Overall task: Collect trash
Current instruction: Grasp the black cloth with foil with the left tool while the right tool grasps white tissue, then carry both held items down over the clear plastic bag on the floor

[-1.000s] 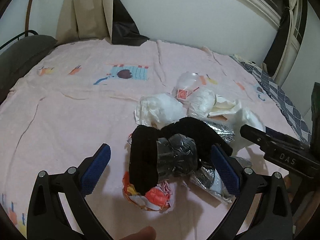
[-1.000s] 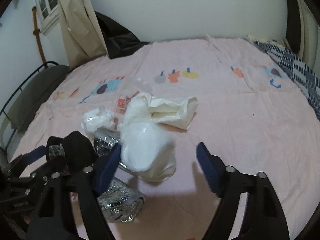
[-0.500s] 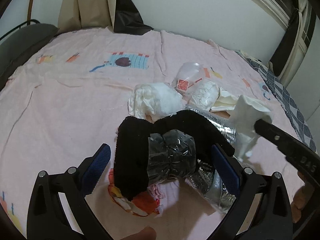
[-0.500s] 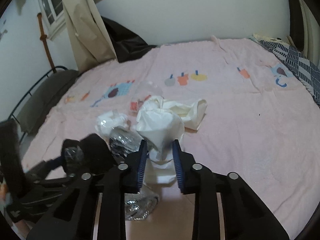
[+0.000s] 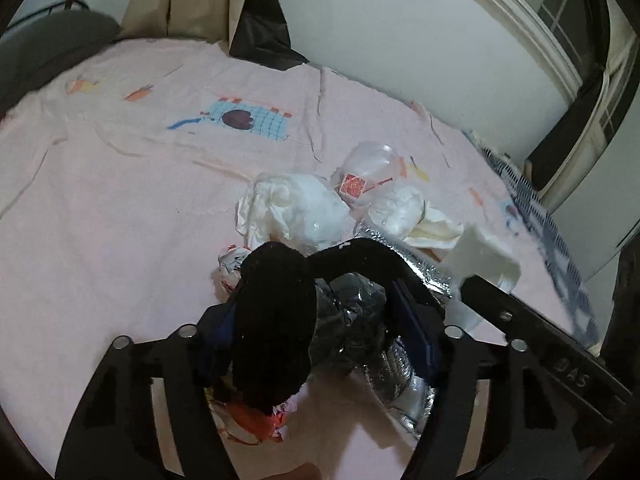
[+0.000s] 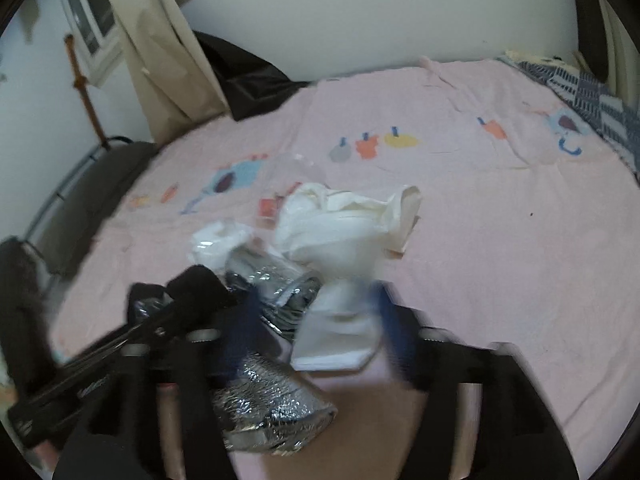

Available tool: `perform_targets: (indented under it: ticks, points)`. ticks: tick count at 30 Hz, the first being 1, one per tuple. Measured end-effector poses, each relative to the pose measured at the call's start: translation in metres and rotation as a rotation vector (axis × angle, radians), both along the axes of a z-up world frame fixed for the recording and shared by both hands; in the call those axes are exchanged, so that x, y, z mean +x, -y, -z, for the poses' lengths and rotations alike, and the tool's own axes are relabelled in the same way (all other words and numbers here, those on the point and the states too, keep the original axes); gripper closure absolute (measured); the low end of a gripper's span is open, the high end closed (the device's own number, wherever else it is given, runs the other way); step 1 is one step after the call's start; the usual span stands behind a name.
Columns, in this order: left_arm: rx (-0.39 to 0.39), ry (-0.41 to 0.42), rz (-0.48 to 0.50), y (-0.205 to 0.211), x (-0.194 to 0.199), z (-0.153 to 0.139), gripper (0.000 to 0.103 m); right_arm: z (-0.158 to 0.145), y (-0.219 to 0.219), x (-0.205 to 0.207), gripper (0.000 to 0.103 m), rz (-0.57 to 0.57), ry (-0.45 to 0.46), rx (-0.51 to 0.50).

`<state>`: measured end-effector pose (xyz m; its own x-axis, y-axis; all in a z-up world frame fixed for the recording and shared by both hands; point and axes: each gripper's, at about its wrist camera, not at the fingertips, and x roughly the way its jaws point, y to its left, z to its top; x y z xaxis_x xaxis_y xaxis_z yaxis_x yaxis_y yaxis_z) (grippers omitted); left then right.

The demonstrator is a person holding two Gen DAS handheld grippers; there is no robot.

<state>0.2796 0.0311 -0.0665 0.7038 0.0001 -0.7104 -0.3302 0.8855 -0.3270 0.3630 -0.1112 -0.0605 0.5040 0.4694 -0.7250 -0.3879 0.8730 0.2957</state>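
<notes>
Black trash bag [image 5: 276,320] with crinkled dark plastic mouth is pinched by the closing left gripper [image 5: 316,332].
White crumpled paper wad [image 6: 340,320] is released between the opening fingers of the right gripper [image 6: 320,328].

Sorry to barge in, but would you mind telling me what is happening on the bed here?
A person with a handheld gripper in each hand is gathering trash from a pink bedsheet. The left gripper is closing around a black-and-clear crumpled bundle, which sits between its blue pads. The right gripper is opening, with a white crumpled paper between its fingers. More litter lies close by: a silver foil bag, white wads and a clear plastic cup.
</notes>
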Motion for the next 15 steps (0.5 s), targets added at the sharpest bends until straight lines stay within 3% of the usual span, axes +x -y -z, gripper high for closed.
perform_targets:
  ticks: [3,5,6,9,15]
  points:
    - [0.015,0.014,0.026,0.005,0.0,-0.005,0.037,0.006,-0.003,0.017,0.04,0.007,-0.006,-0.004]
    - [0.048,0.016,0.042,0.007,0.001,-0.008,0.037,0.008,0.004,0.026,0.053,0.024,-0.037,0.053]
    - [0.079,0.019,0.052,0.009,0.0,-0.01,0.037,0.011,0.009,0.031,0.07,0.045,-0.062,0.079]
    - [0.11,0.032,0.084,0.01,-0.003,-0.015,0.037,0.014,0.016,0.037,0.072,0.059,-0.097,0.112]
    - [0.143,0.067,0.117,0.014,-0.008,-0.023,0.037,-0.009,0.021,0.023,0.077,0.053,0.023,0.108]
